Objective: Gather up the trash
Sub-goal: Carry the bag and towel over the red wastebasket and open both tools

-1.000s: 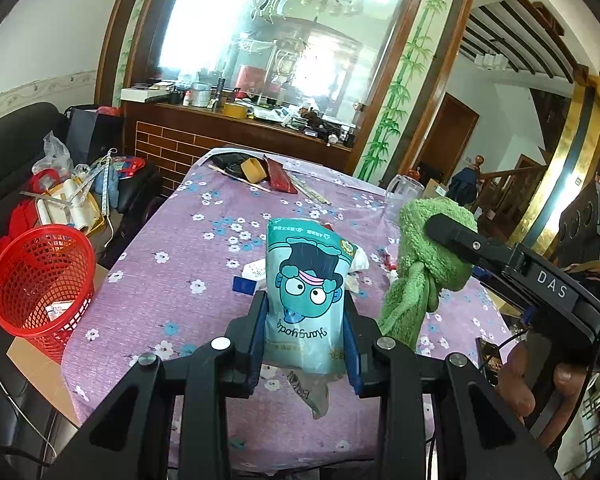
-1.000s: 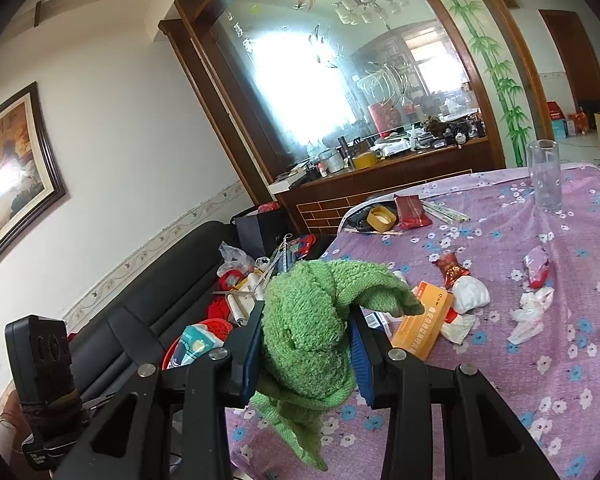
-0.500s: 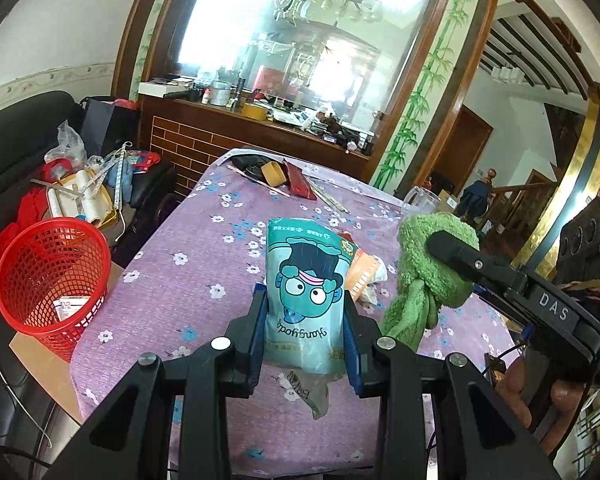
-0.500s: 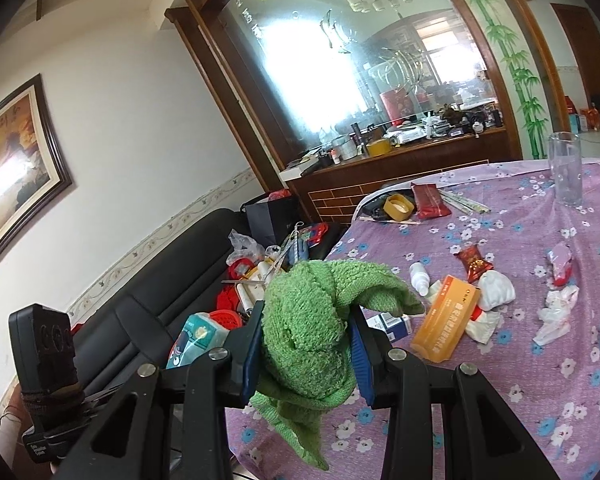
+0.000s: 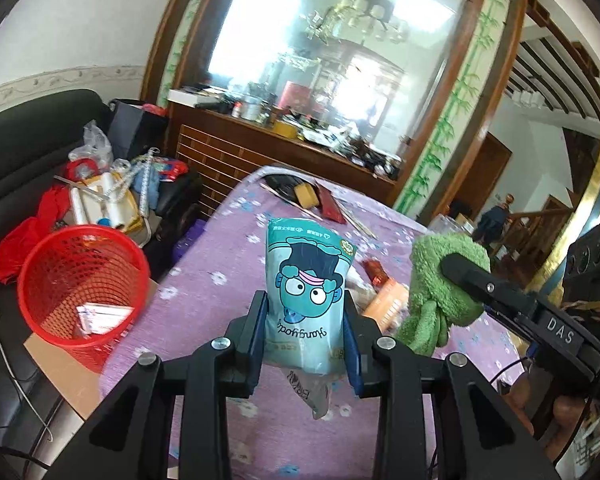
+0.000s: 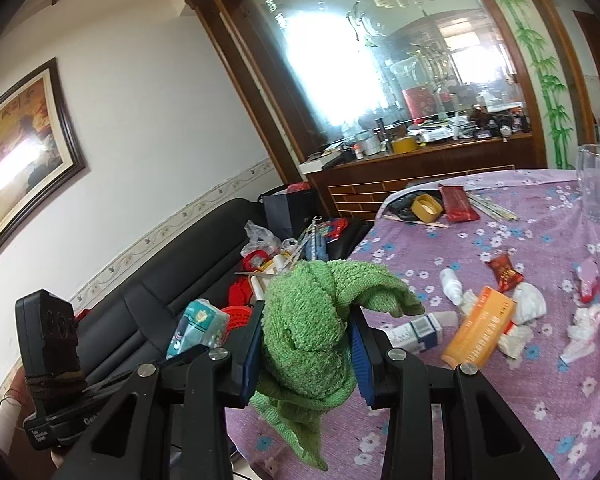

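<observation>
Left gripper (image 5: 305, 334) jaws clamp the teal cartoon snack pouch (image 5: 306, 300) above the counter edge, right of the red mesh plastic basket (image 5: 78, 282); carry it directly over the basket's mouth before releasing

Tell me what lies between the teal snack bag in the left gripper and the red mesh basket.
In the left wrist view, only bare purple floral tablecloth and its edge separate the teal cartoon snack bag from the red mesh basket.

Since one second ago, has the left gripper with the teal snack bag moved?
Yes. The left gripper, shut on the teal snack bag, has moved left toward the red mesh basket, which now appears larger and nearer in the left wrist view.
</observation>
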The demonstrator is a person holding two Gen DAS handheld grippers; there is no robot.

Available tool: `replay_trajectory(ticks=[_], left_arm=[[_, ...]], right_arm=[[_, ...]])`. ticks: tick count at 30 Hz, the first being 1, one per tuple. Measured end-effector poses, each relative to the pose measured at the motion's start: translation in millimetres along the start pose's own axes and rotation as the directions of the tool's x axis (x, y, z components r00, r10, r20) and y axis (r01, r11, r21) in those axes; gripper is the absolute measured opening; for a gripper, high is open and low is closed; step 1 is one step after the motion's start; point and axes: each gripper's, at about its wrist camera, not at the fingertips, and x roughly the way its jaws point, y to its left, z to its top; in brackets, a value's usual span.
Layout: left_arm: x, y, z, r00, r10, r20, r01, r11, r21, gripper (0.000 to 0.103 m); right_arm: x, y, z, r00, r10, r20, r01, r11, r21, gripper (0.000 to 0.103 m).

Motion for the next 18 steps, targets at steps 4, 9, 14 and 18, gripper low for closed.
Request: replay_trajectory(ticks=[4, 9, 14, 18], left_arm=[[-9, 24, 10, 0.998, 0.044, 0.036, -0.043, 0.998, -0.038, 0.035], [-17, 58, 21, 0.992, 0.106, 0.074, -0.099, 0.991, -0.087, 0.035], [-23, 96, 29, 0.98, 0.172, 0.104, -0.156, 0.977, -0.145, 0.035], [-23, 125, 36, 0.971, 0.211, 0.113, -0.188, 0.964, -0.187, 0.035]], right_arm=[[17, 12, 2, 0.999, 0.029, -0.014, -0.029, 0.999, -0.018, 0.041], [47, 30, 4, 0.995, 0.082, -0.047, -0.084, 0.996, -0.035, 0.041], [81, 53, 8, 0.986, 0.146, -0.085, -0.151, 0.987, -0.058, 0.041], [113, 77, 8, 0.973, 0.197, -0.122, -0.209, 0.974, -0.086, 0.041]])
